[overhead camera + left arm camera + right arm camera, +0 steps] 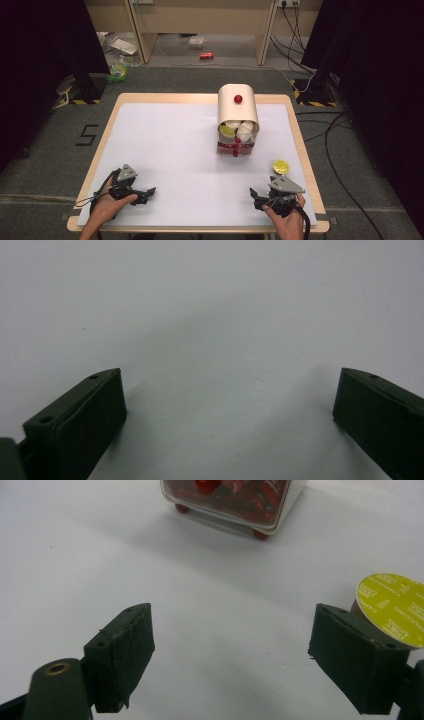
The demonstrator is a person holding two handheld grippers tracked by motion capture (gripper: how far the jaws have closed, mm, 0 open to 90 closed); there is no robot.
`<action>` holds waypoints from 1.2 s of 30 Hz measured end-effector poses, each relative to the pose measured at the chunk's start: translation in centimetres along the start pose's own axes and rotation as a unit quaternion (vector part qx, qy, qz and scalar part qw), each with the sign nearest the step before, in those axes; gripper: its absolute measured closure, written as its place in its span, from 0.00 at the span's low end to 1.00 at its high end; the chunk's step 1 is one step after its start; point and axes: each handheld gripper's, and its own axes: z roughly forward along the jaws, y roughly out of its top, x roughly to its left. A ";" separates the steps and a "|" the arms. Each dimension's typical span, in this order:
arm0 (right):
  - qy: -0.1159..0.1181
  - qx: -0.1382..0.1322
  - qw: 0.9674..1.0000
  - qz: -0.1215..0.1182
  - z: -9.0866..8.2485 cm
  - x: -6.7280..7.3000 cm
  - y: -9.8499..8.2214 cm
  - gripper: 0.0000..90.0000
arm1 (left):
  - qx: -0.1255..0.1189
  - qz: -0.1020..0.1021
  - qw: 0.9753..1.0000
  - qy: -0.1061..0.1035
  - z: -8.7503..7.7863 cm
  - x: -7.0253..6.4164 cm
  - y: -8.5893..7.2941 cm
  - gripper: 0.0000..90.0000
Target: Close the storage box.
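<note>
A capsule box (pixel 238 120) with a beige curved lid and a red knob stands at the table's far middle-right, with white and yellow capsules showing in its opening above a clear base of red ones (pixel 235 500). One yellow-topped coffee capsule (pixel 280 166) stands alone near the right edge. My right gripper (pixel 255 196) lies just in front of it, open and empty. In the right gripper view (pixel 232 610) the capsule (pixel 395 605) sits behind the right-hand jaw, outside the gap. My left gripper (pixel 149 195) rests at the near left, open over bare white table (pixel 230 374).
The white table top (pixel 170 150) has a wooden rim, and its near edge is just behind both hands. Beyond the table on the floor are a red can (pixel 206 55), cables (pixel 330 135) and black stands with hazard tape at both sides.
</note>
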 end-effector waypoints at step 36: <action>0.010 0.042 0.999 0.004 -1.0 -0.2 -2.2 0.19 | 0.000 0.000 1.000 0.000 0.0 0.0 0.0 0.00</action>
